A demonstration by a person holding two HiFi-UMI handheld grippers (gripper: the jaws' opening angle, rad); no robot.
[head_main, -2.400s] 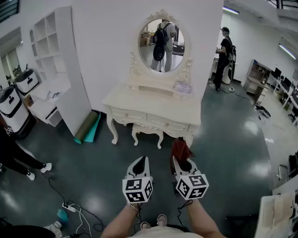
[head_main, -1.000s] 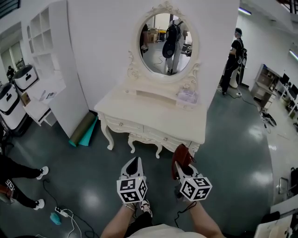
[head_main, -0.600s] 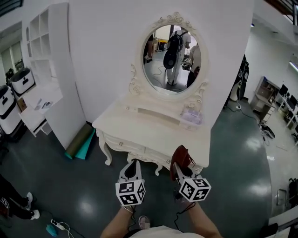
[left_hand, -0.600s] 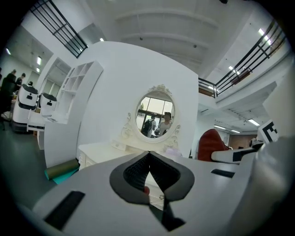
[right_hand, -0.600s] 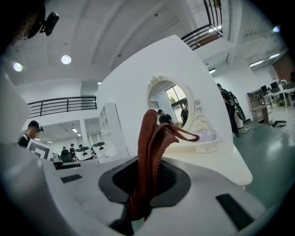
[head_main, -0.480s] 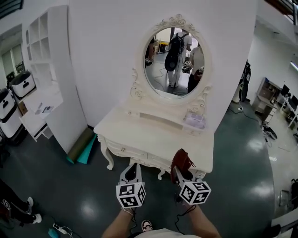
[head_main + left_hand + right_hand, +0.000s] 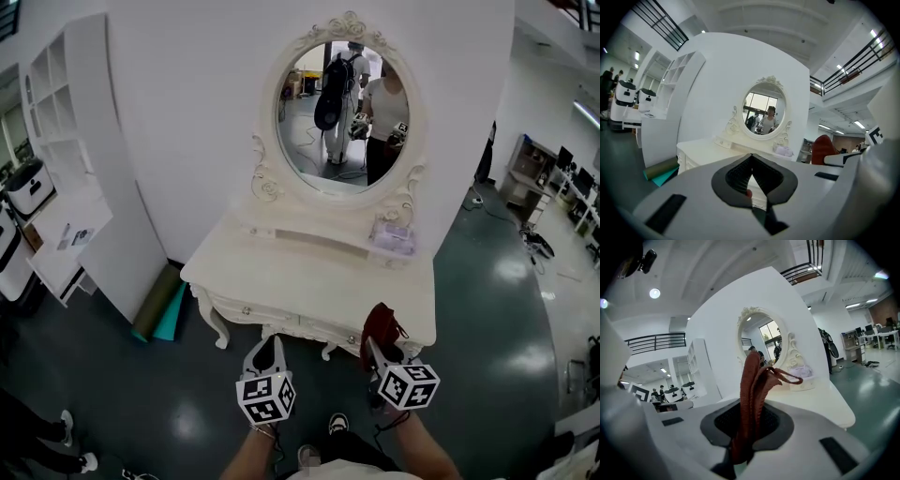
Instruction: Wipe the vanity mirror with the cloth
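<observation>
An oval vanity mirror (image 7: 339, 114) in a carved cream frame stands at the back of a cream dressing table (image 7: 281, 281). The mirror also shows ahead in the left gripper view (image 7: 764, 114) and the right gripper view (image 7: 761, 341). My right gripper (image 7: 375, 349) hovers at the table's front edge, shut on a dark red cloth (image 7: 382, 328) that sticks up from its jaws (image 7: 754, 390). My left gripper (image 7: 267, 352) hangs beside it, just short of the table front, jaws shut with nothing in them.
A small pale box (image 7: 394, 234) sits on the table's right back corner. White shelving (image 7: 66, 187) stands at the left, with green rolled mats (image 7: 159, 305) on the dark floor beside the table. The mirror reflects a person.
I have walked up to the dressing table: it and the mirror have grown larger and now sit right in front of both grippers. The cloth stays in the right gripper.
</observation>
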